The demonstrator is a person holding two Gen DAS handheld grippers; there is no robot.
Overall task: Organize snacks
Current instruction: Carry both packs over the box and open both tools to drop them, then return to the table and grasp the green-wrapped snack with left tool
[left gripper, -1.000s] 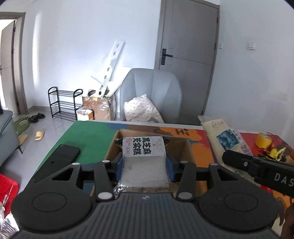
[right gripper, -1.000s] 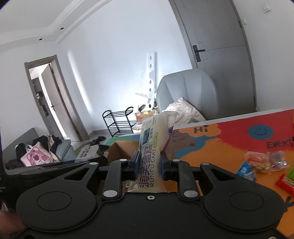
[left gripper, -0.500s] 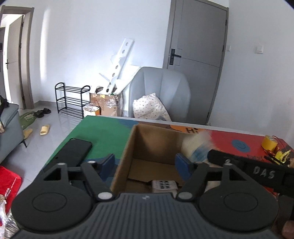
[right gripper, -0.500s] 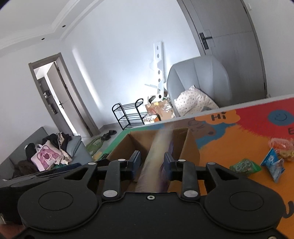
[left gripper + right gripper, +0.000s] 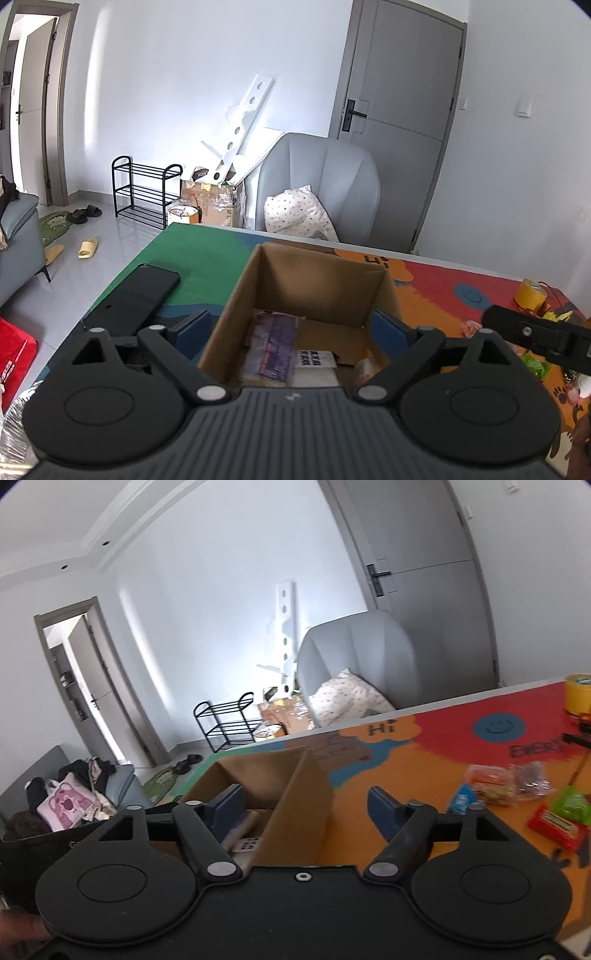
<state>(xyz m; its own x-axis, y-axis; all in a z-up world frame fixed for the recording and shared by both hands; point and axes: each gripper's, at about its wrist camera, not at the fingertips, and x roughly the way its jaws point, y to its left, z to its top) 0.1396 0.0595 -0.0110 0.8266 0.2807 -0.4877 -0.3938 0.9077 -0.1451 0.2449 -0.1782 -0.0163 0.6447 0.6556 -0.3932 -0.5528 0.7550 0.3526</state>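
Observation:
An open cardboard box (image 5: 317, 280) stands on the colourful table mat and also shows in the right wrist view (image 5: 295, 794). Inside it lie several snack packets, among them a white cake packet with black characters (image 5: 316, 363) and a purple-printed packet (image 5: 273, 347). My left gripper (image 5: 291, 328) is open and empty, its jaws spread wider than the box, just above its near rim. My right gripper (image 5: 306, 805) is open and empty over the box's right wall. Loose snacks lie right of the box: a red bar (image 5: 554, 823), a green packet (image 5: 570, 805), a blue packet (image 5: 461, 799).
A black phone (image 5: 136, 299) lies on the green part of the mat left of the box. A yellow tape roll (image 5: 530, 293) sits at the far right, also in the right wrist view (image 5: 578, 694). The right gripper's body (image 5: 539, 336) crosses the left wrist view. A grey armchair stands behind the table.
Both grippers opened and let their cake packets fall into the box. Both now stand wide open, and the right gripper has swung right toward the loose snacks.

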